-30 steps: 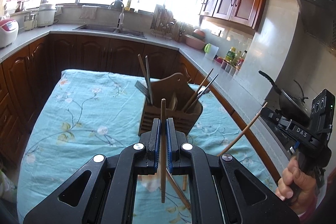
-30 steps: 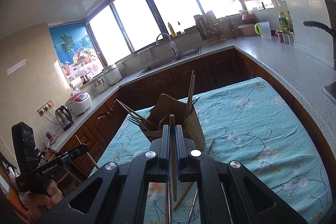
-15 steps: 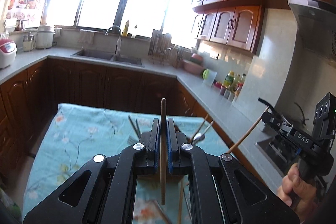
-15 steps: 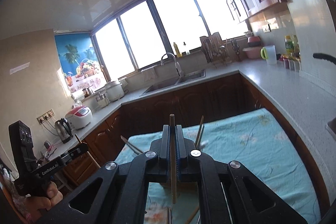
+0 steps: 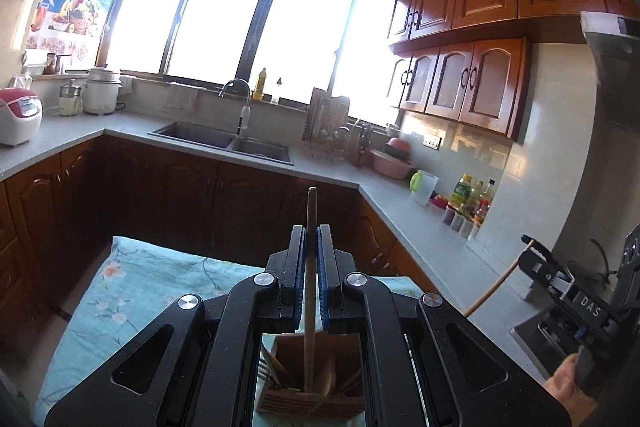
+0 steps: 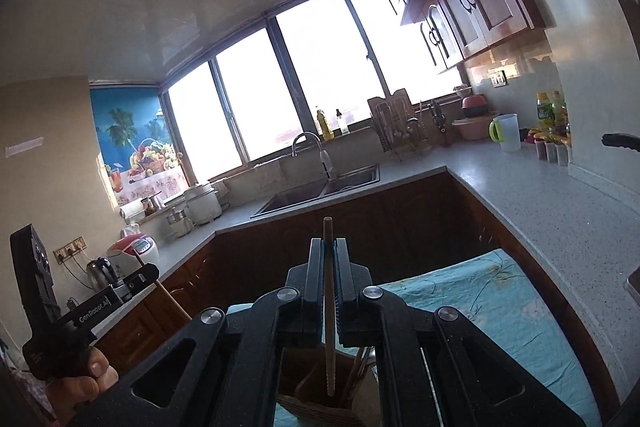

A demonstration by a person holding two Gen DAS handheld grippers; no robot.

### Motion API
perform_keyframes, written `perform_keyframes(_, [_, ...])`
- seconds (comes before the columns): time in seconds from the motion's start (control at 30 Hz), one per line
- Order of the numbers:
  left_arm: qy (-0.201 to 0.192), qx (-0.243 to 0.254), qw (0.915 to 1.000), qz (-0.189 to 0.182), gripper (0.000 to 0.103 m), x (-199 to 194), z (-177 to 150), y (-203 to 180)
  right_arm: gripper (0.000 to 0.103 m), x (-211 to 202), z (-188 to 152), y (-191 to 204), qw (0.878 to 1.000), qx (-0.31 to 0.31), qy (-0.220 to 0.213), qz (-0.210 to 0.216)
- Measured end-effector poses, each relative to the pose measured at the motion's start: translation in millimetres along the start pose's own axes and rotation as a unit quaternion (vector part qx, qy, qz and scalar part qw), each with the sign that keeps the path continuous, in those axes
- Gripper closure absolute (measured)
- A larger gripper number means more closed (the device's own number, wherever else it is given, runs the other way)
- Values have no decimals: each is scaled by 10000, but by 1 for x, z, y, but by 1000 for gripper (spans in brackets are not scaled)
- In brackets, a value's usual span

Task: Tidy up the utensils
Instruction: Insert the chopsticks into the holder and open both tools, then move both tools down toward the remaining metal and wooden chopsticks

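My left gripper [image 5: 311, 239] is shut on a wooden chopstick [image 5: 310, 291] held upright, its lower tip just above the wooden utensil holder [image 5: 312, 399] below. My right gripper [image 6: 329, 251] is shut on another wooden chopstick [image 6: 329, 307], also upright, its tip over the same holder [image 6: 320, 403]. The holder has forks and chopsticks in it. Each gripper shows in the other's view: the right gripper [image 5: 532, 247] at the right edge, the left gripper [image 6: 150, 271] at the left edge, each with its chopstick.
The holder stands on a table with a turquoise floral cloth [image 5: 132, 291]. Grey counters run round the room with a sink [image 5: 224, 139], a rice cooker [image 5: 18, 115], a dish rack [image 5: 332, 127] and bottles [image 5: 468, 203]. Dark wooden cabinets stand below.
Both grippers have tilted up and moved over the holder, each with its chopstick. The holder has gone from ahead on the table to directly below the fingers.
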State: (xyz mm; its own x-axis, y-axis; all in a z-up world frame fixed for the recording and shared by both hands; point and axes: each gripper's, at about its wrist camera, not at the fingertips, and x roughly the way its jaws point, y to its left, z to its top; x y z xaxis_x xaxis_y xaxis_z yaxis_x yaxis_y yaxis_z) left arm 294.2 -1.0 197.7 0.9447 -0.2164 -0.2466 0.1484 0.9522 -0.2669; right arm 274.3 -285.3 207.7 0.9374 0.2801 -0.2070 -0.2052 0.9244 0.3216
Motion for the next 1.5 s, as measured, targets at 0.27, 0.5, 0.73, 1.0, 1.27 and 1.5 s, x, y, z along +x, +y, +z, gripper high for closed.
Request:
perform_keyframes(0.27, [77, 74, 9998, 156, 98, 20, -43, 4, 99, 24, -39, -15, 9996, 128, 219, -129])
perform_keyframes(0.5, [560, 164, 9982, 126, 98, 35, -85, 6, 99, 44, -67, -23, 9979, 170, 602, -165])
perform_keyframes(0.73, [727, 154, 9970, 211, 98, 36, -90, 14, 103, 56, -84, -30, 9949, 247, 957, -216])
perform_keyframes(1.0, [878, 82, 9960, 171, 97, 38, -87, 18, 103, 57, -86, -34, 9940, 355, 1007, -236])
perform_keyframes(1.27, [816, 82, 9966, -14, 64, 22, -80, 8, 89, 43, -82, -36, 9940, 445, 994, -142])
perform_keyframes(1.5, [664, -92, 9977, -108, 44, -11, -80, 11, 35, 19, -89, -42, 9944, 573, 882, -137])
